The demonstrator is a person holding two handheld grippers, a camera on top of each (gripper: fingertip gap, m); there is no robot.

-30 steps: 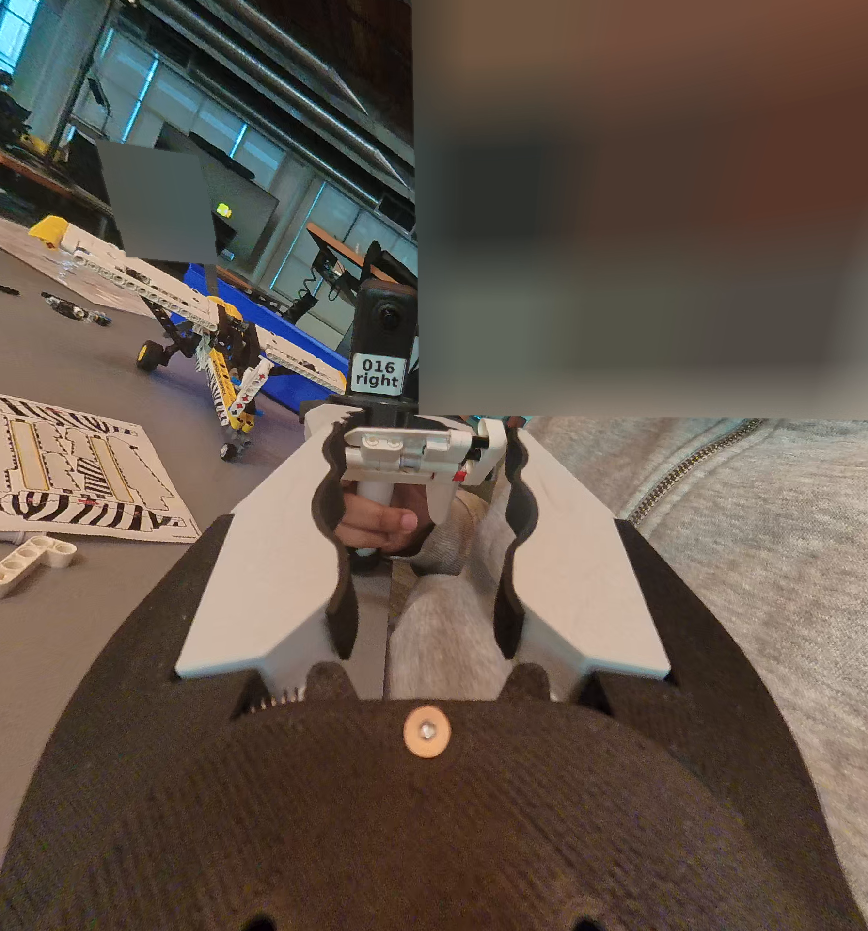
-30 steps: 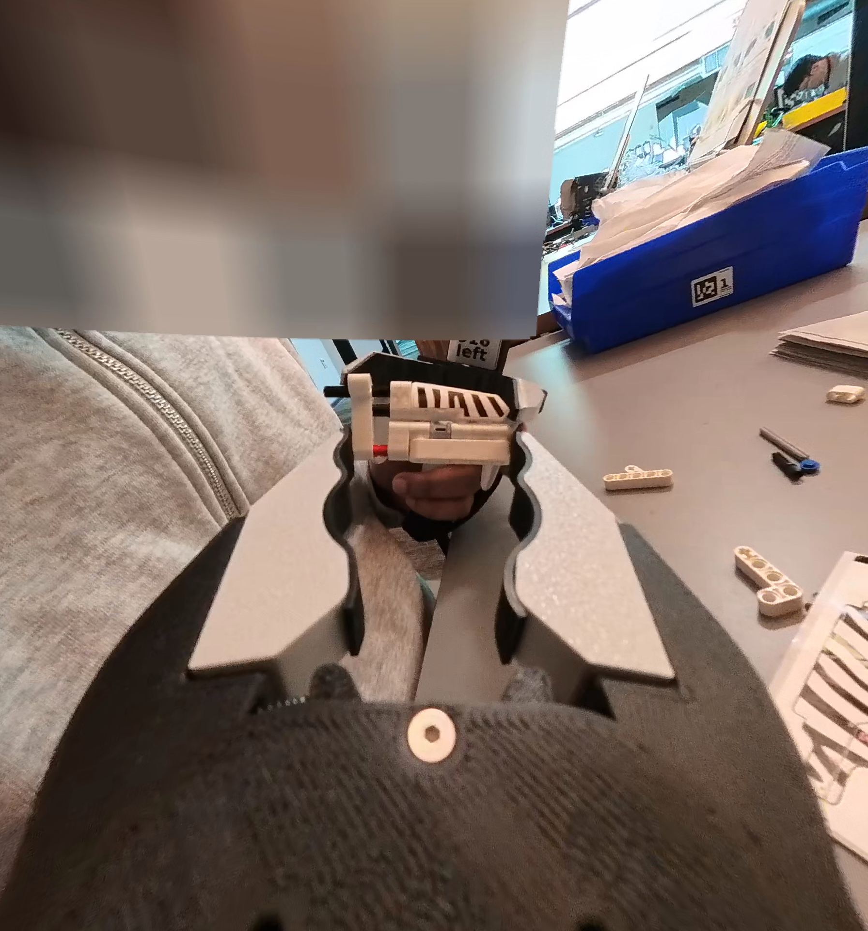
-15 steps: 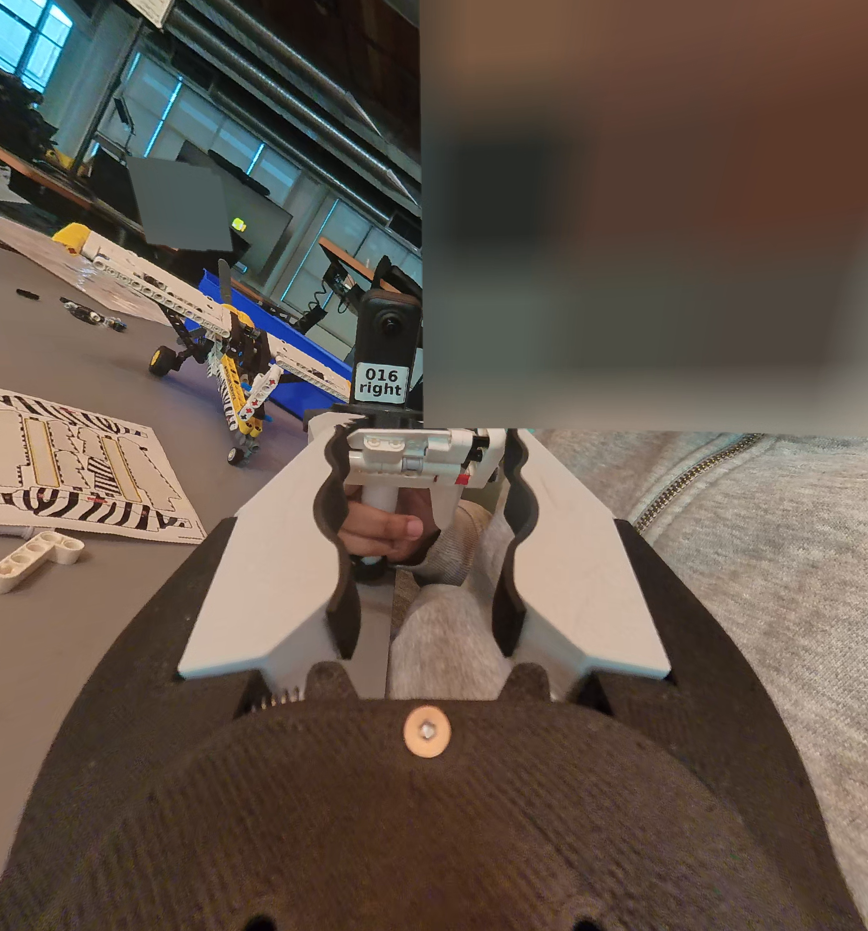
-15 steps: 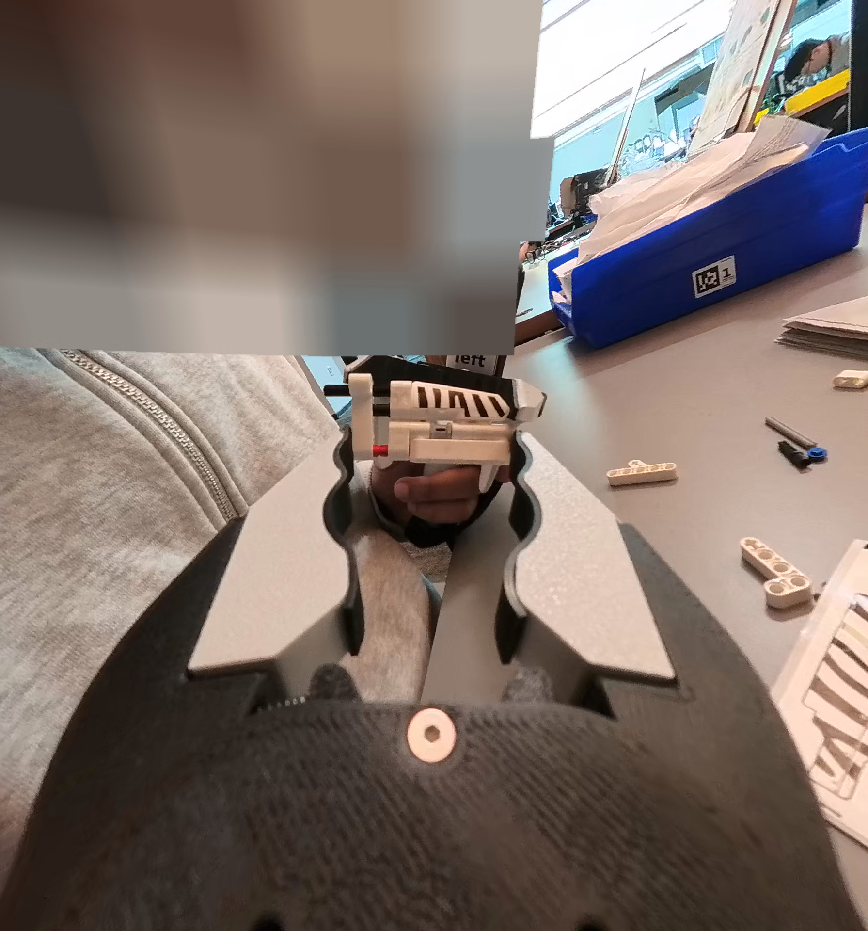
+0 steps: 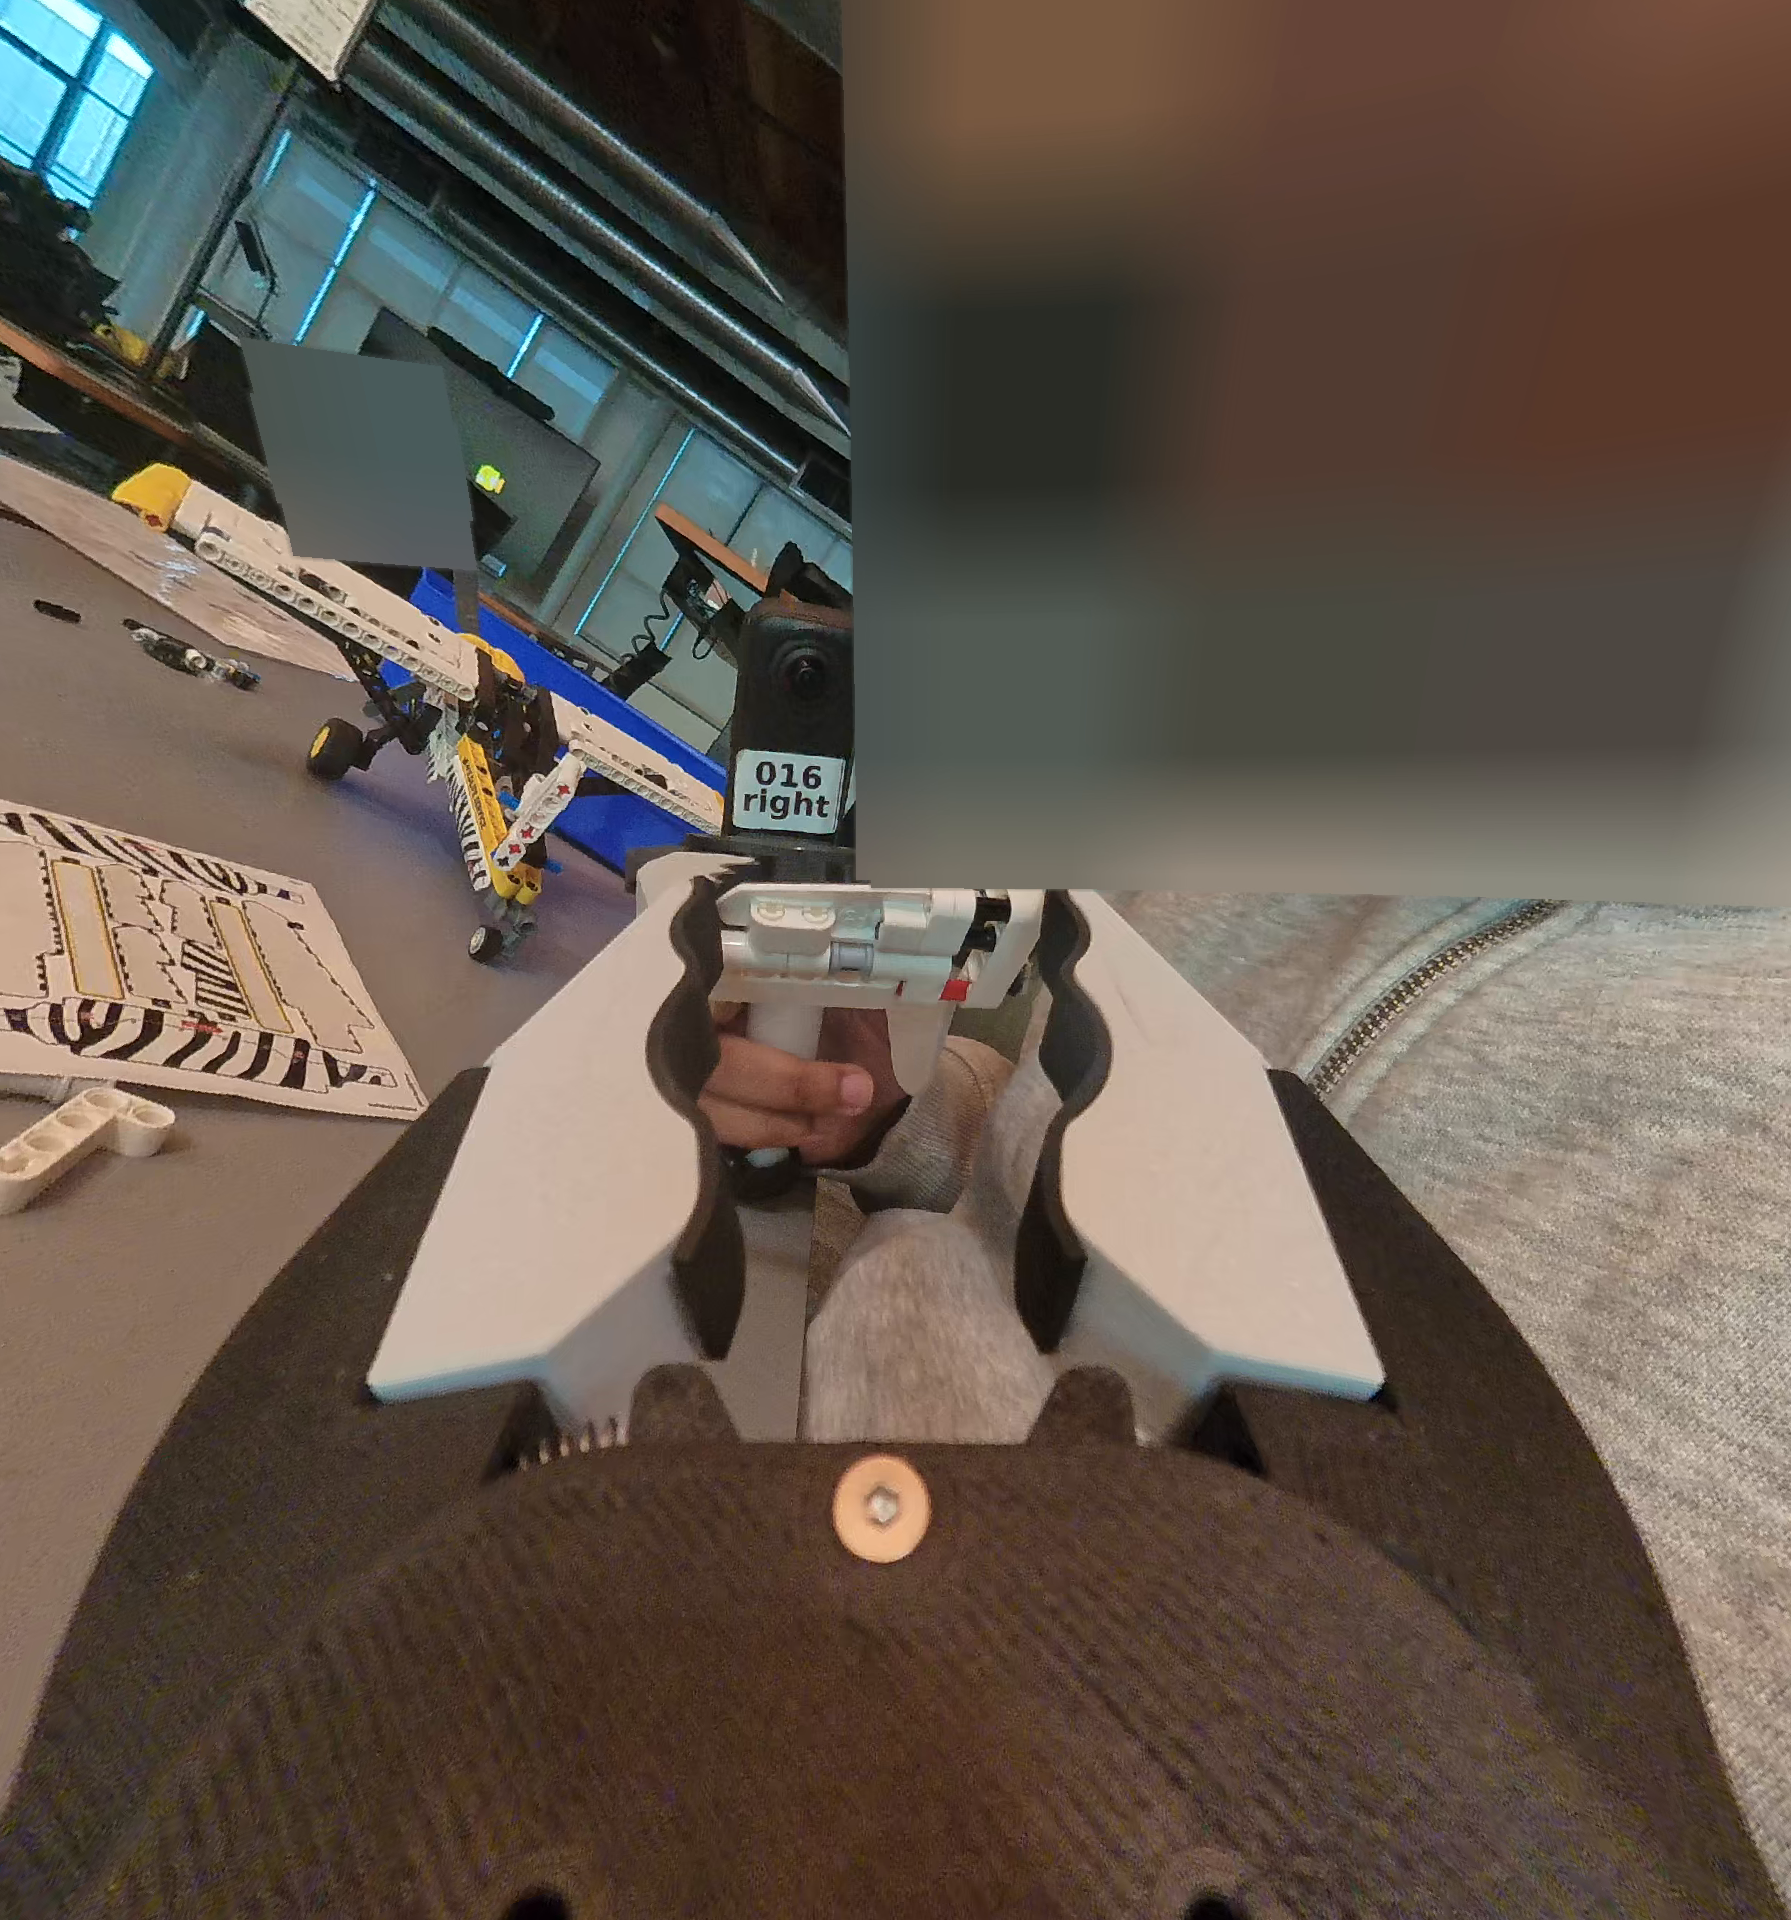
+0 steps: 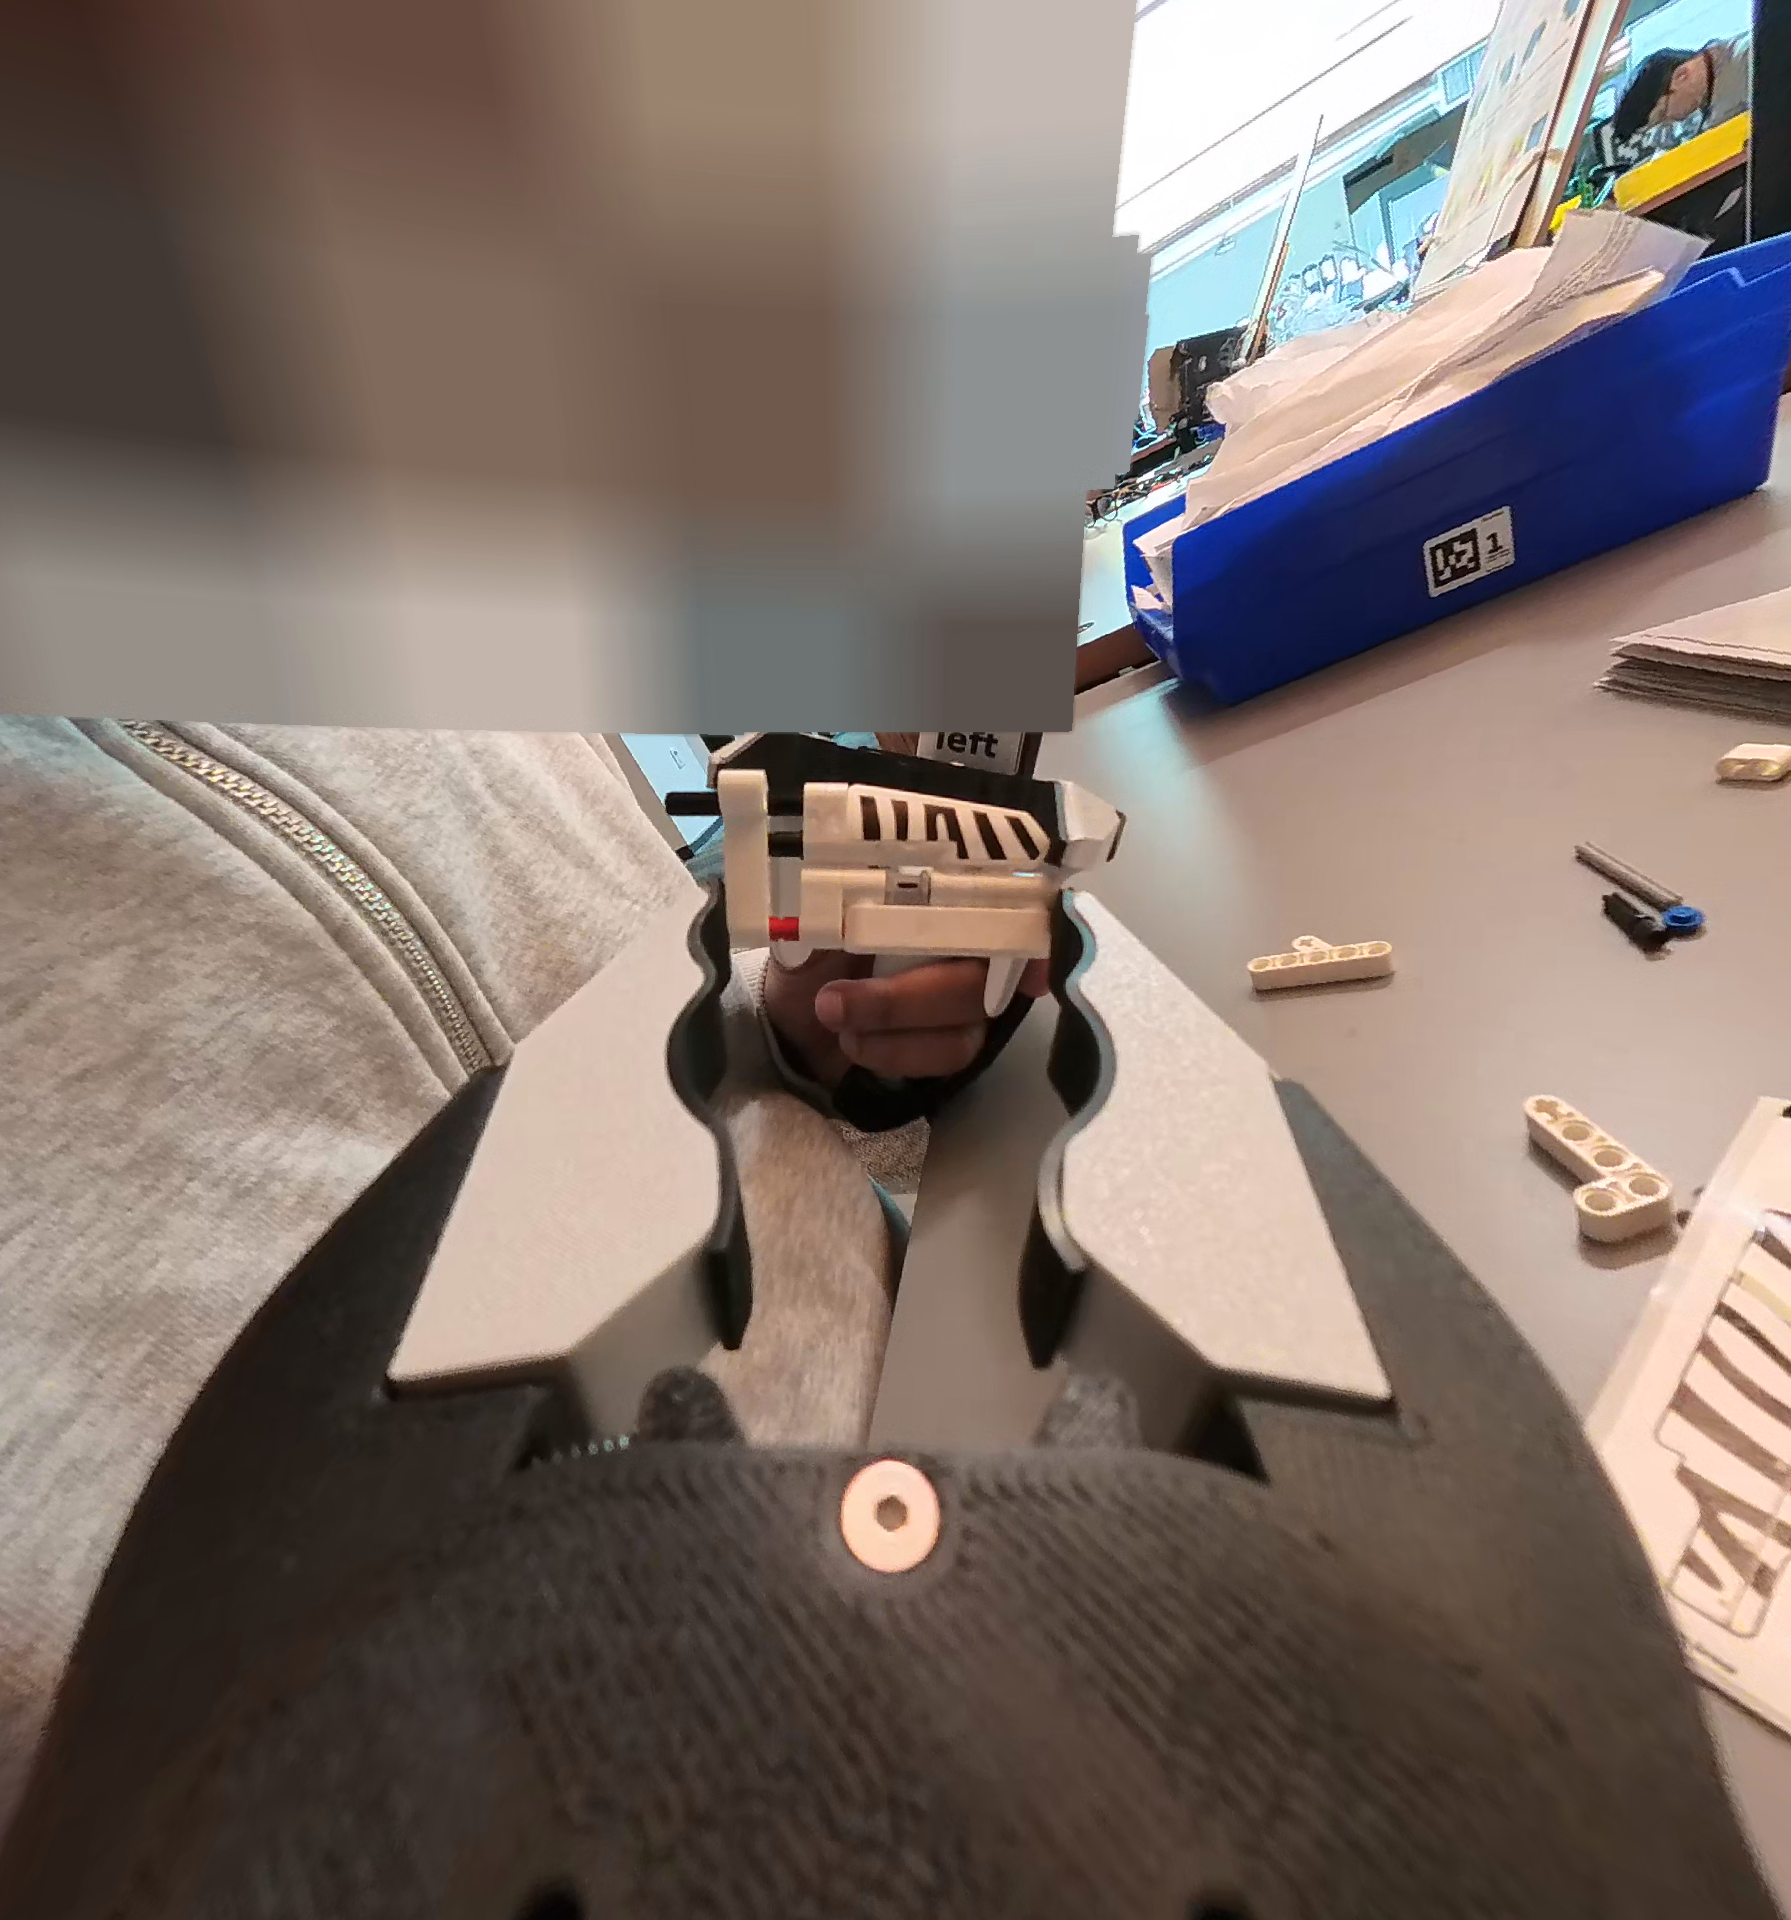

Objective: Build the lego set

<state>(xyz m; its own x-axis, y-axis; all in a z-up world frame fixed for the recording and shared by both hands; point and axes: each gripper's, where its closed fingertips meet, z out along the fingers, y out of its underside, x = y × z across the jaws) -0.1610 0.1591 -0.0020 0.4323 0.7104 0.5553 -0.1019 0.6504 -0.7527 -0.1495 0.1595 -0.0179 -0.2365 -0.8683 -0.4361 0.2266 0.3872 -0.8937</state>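
Note:
A small white lego sub-assembly [image 5: 860, 940] with a red pin end is held in the air between my two grippers, which face each other close to a person's grey zipped top. In the right wrist view the sub-assembly [image 6: 901, 883] shows a black-striped panel on top. My left gripper [image 5: 875, 935] has its fingertips closed on both ends of it. My right gripper [image 6: 886, 914] is closed on it in the same way. The partly built yellow and white plane model [image 5: 455, 707] stands on the grey table [image 5: 143, 1351] at the far left.
A striped sticker sheet [image 5: 122, 956] and a white angled beam [image 5: 70, 1143] lie left of the left gripper. In the right wrist view there are a blue bin of papers [image 6: 1493, 499], a paper stack [image 6: 1753, 655], two white beams [image 6: 1317, 961] [image 6: 1597, 1164] and a black pin [image 6: 1639, 904]. Less than 4 cm separates the two grippers' tips.
Both grippers have drifted slightly, so the table and background shift a little in the views. The sub-assembly stays gripped between them in the same pose.

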